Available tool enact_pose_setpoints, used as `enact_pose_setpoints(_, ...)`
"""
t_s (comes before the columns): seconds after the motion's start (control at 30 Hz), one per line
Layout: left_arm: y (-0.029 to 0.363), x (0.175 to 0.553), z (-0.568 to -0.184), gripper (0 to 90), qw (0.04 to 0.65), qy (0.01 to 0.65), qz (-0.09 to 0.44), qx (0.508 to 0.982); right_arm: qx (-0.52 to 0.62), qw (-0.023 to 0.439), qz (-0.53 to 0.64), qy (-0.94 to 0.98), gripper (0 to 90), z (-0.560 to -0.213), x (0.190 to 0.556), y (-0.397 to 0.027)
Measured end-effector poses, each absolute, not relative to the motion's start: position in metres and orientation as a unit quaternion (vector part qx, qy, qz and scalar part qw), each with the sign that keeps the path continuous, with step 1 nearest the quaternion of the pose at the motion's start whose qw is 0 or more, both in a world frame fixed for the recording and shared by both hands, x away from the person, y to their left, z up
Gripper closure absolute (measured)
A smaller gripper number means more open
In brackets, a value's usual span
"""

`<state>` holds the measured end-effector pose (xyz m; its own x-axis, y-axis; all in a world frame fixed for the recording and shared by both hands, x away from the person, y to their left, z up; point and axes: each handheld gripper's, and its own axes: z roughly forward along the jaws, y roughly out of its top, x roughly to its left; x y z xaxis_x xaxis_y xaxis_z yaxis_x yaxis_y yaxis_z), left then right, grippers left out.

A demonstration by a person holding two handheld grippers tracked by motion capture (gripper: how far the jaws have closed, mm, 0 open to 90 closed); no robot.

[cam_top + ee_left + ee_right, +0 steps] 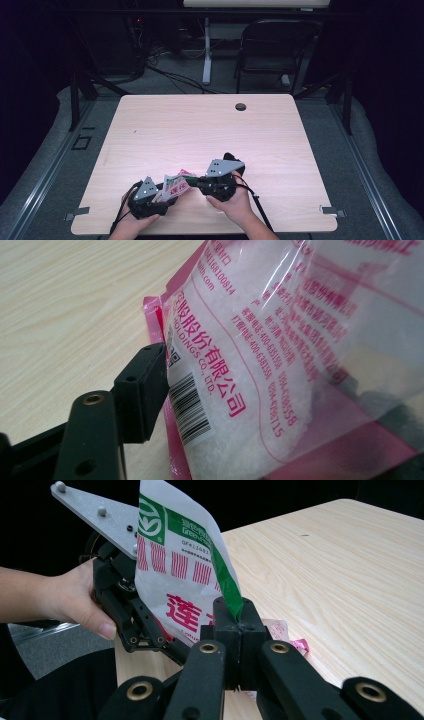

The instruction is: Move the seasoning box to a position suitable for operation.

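- The pale wooden bench (200,130) stands in a dark room, with a folding chair (272,50) behind it.
- The right tool (239,625) is fully closed, pinching the bag (175,575) edge.
- The left tool (150,197) is open; one jaw touches the bag above the near bench edge.

the bag (175,575) is white on its front, with a green band and logo at the top, red stripes below and large red characters. its back (260,355) is clear with pink print, pink edges and a black barcode. both grippers are black. the table (200,130) is pale wood grain.
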<state>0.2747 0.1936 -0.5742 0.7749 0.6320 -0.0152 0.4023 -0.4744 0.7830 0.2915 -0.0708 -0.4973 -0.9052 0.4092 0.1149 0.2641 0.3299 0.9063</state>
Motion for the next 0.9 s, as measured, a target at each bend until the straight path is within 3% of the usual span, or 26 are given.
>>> enact_pose_setpoints(0.27,0.186,0.277,-0.586,35.4,0.373,0.305,0.149,0.863,0.206,0.064,0.544,0.811,90.0,-0.497,0.291,-0.071)
enact_pose_setpoints(0.9,0.186,0.281,-0.588,39.8,0.374,0.319,0.136,0.86,0.208,0.06,0.547,0.808,90.0,-0.497,0.289,-0.071)
